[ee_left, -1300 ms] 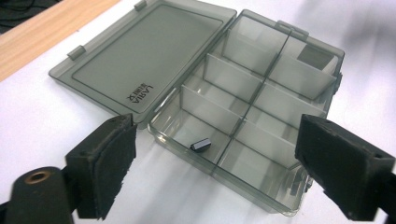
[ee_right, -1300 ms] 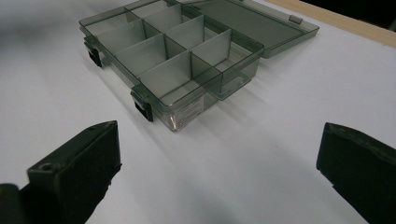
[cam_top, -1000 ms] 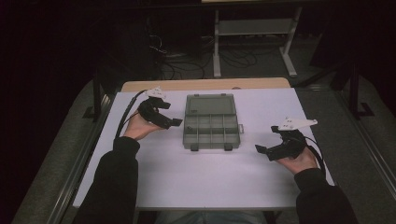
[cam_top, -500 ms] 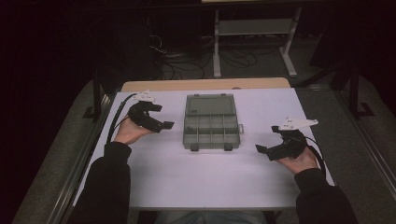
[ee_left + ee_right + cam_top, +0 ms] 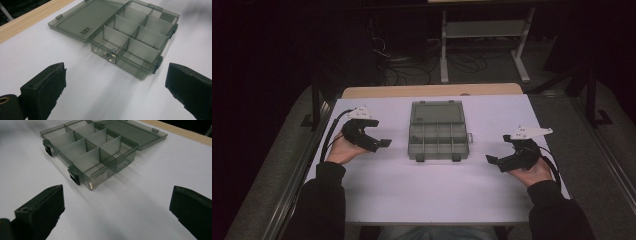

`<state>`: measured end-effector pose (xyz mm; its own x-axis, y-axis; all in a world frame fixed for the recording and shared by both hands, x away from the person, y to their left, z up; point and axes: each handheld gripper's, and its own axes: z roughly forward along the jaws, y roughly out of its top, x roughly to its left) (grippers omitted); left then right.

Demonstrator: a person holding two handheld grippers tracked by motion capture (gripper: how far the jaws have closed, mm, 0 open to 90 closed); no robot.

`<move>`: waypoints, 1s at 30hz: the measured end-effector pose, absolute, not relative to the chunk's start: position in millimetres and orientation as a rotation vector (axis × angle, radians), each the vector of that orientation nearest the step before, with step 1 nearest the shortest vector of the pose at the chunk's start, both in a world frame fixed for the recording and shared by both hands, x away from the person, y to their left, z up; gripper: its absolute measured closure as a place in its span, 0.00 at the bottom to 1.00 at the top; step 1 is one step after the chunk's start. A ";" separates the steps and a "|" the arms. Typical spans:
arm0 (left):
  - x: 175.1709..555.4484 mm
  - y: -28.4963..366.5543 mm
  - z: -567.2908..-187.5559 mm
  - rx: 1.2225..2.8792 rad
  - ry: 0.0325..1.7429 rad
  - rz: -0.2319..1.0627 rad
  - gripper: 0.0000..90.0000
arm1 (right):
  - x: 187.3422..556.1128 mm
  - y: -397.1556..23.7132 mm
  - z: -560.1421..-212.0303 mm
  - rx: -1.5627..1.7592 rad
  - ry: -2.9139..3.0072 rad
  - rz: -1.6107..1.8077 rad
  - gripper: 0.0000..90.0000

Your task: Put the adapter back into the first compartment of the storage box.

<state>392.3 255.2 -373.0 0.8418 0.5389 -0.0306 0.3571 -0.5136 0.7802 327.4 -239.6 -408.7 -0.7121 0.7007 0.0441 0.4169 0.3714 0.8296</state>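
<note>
From above, the grey compartment box [image 5: 438, 132] lay open mid-table [image 5: 422, 200] between the left gripper [image 5: 373, 139] and right gripper [image 5: 502, 161], while the left gripper view showed its fingers [image 5: 45, 91] spread empty before the box, and the right gripper view showed the same of its fingers [image 5: 41, 211].

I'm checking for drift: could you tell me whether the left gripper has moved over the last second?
Yes. The left gripper has drawn back from the organizer box, toward the table's left edge.
</note>
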 end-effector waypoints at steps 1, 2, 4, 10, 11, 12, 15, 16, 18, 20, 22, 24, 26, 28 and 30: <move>390.7 256.8 -373.1 2.165 0.651 0.275 0.03 | 327.5 -239.7 -408.7 0.983 2.321 1.264 0.00; 389.0 258.4 -373.0 2.162 0.651 0.276 0.03 | 327.5 -239.7 -408.8 0.985 2.321 1.263 0.00; 385.2 261.7 -371.8 2.157 0.651 0.286 0.03 | 327.5 -239.8 -408.9 0.985 2.322 1.262 0.00; 375.8 273.0 -366.7 2.114 0.651 0.318 0.03 | 327.4 -239.9 -408.8 0.986 2.321 1.260 0.00; 374.5 275.0 -366.3 2.107 0.654 0.320 0.03 | 327.3 -239.9 -408.7 0.986 2.320 1.261 0.00; 373.5 277.3 -366.2 2.099 0.656 0.317 0.03 | 327.1 -239.8 -408.6 0.989 2.319 1.261 0.00; 370.6 284.7 -366.3 2.078 0.662 0.319 0.03 | 327.1 -239.9 -408.6 0.989 2.319 1.260 0.00; 369.8 287.1 -366.3 2.070 0.665 0.322 0.03 | 327.1 -239.9 -408.6 0.989 2.318 1.261 0.00; 368.2 291.5 -366.3 2.063 0.672 0.327 0.03 | 327.1 -240.1 -408.7 0.990 2.319 1.258 0.00; 366.7 295.3 -366.4 2.059 0.679 0.331 0.03 | 327.2 -240.0 -408.9 0.989 2.320 1.257 0.00; 365.3 299.1 -366.9 2.056 0.686 0.340 0.03 | 327.1 -240.0 -408.9 0.990 2.319 1.257 0.00; 364.1 303.0 -367.7 2.051 0.697 0.339 0.04 | 327.1 -240.0 -408.8 0.991 2.318 1.257 0.00; 363.0 307.5 -368.7 2.043 0.709 0.342 0.04 | 327.1 -240.1 -408.9 0.991 2.318 1.256 0.00; 362.0 312.7 -369.4 2.033 0.719 0.350 0.04 | 327.0 -240.1 -408.7 0.992 2.318 1.252 0.00; 361.0 317.7 -369.8 2.021 0.728 0.347 0.04 | 326.9 -240.1 -408.6 0.992 2.314 1.254 0.00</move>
<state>361.0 317.7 -369.8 0.7844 0.6188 -0.0427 0.3563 -0.3932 0.8476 326.9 -240.1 -408.6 -0.7045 0.7085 0.0408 0.4209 0.3709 0.8278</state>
